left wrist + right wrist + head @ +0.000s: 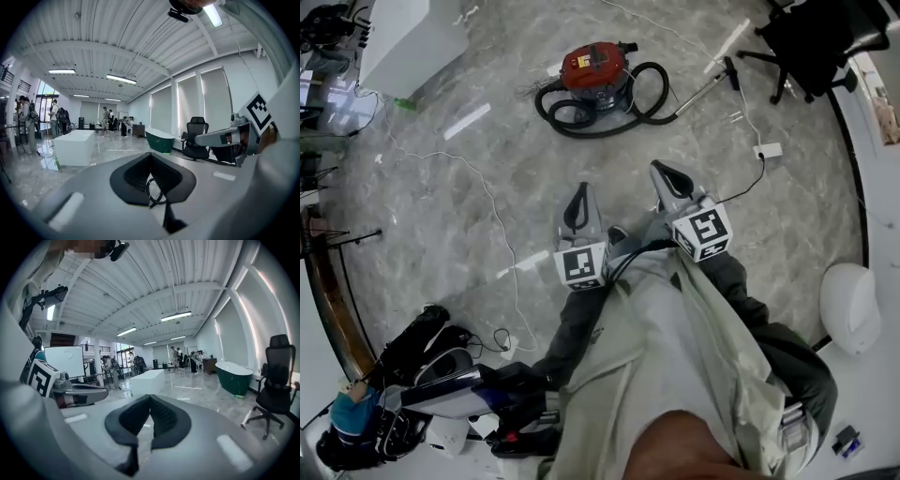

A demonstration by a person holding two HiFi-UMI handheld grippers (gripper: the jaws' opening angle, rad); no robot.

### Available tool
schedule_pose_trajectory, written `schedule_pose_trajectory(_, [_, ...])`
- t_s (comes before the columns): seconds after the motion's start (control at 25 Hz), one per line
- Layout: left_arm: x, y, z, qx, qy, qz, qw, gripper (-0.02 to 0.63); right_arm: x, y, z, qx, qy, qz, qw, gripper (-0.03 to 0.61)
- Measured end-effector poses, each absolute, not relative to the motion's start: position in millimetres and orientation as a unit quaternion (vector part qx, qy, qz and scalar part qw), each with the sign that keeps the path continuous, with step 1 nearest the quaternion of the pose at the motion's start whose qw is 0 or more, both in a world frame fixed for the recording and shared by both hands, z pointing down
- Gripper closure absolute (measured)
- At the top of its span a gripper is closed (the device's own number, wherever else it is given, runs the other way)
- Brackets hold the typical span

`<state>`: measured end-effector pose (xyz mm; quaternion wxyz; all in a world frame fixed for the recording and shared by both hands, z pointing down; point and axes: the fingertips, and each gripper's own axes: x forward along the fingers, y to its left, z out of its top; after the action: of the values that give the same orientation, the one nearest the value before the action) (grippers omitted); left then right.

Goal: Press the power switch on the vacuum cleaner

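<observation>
The vacuum cleaner (594, 73) stands on the marble floor well ahead of me, with a red top, a dark drum, a black hose (649, 98) coiled around it and a metal wand (705, 87) lying to its right. Both grippers are held close to my body, far short of it. My left gripper (579, 190) is shut and holds nothing. My right gripper (662, 170) is likewise shut and bare. In the left gripper view the jaws meet at the tips (150, 154). The right gripper view shows the same (150, 397). I cannot pick out the power switch at this distance.
A black office chair (811, 42) stands far right, a white power strip (767, 150) with its cable lies right of the vacuum. A white block (408, 37) stands far left. Bags and gear (422, 375) are piled near left. A green tub (234, 376) and people stand in the distance.
</observation>
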<state>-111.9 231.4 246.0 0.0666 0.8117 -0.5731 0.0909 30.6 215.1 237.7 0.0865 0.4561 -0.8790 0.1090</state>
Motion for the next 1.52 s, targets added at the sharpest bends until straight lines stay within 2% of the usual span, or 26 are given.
schedule_pose_trajectory(0.2, [-121.7,234.2,243.6,0.805,-0.584,0.086,0.058,0.611,23.0,226.5,236.5,0.441,-0.888,0.093,0.095,0.575])
schedule_pose_trajectory(0.68, [-58.7,225.9,247.8,0.821,-0.563,0.076,0.062,0.611,53.0,219.0,232.9,0.434,-0.892,0.086,0.093,0.575])
schedule_pose_trajectory(1.52, [-26.0,212.4,262.6,0.818,-0.565,0.083,0.075,0.611,78.9,203.6,238.6,0.419,-0.899,0.086,0.097,0.577])
